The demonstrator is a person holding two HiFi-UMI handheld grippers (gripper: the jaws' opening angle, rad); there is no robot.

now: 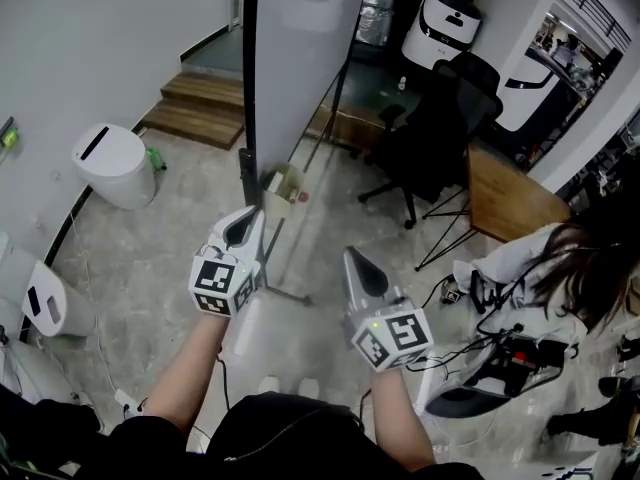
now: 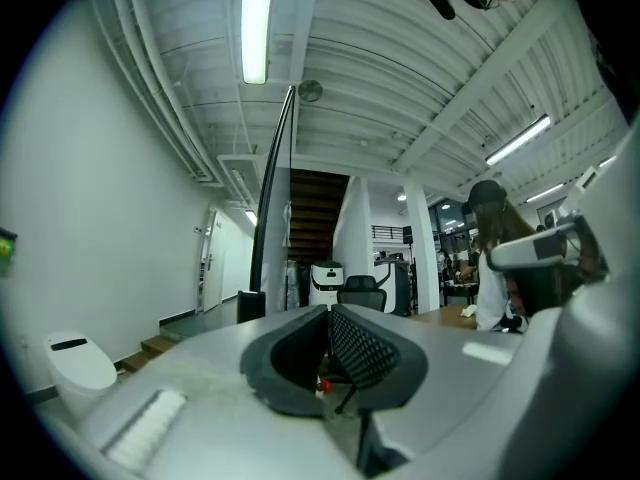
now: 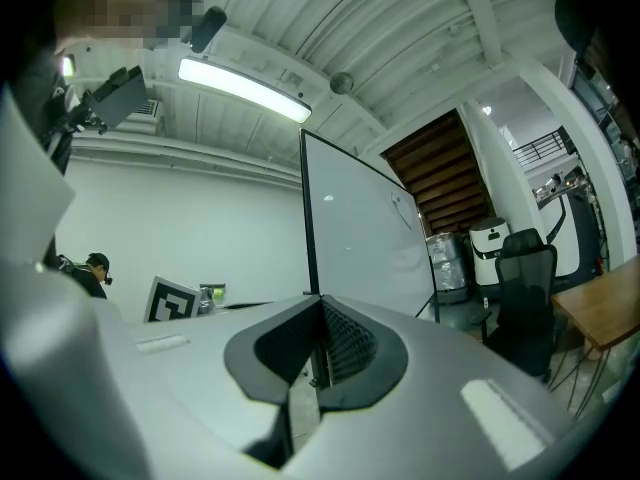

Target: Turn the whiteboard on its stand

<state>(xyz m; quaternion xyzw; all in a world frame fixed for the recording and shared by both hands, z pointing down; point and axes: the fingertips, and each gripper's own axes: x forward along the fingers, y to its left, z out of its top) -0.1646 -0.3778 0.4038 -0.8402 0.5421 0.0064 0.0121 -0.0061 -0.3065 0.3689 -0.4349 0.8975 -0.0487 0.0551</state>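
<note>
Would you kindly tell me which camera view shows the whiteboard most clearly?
The right gripper view: the whiteboard shows its broad white face and dark frame. The left gripper view catches only its thin edge; the head view looks steeply down it.

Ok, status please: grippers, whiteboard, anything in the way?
Left gripper and right gripper shut, empty. Whiteboard upright, untouched. Office chair nearby, beyond it.

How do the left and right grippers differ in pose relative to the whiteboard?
The left gripper is farther forward, by the dark edge of the whiteboard; the right gripper sits nearer the person. The left gripper view catches the board edge-on; the right gripper view sees its white face. Both are shut and empty.
</note>
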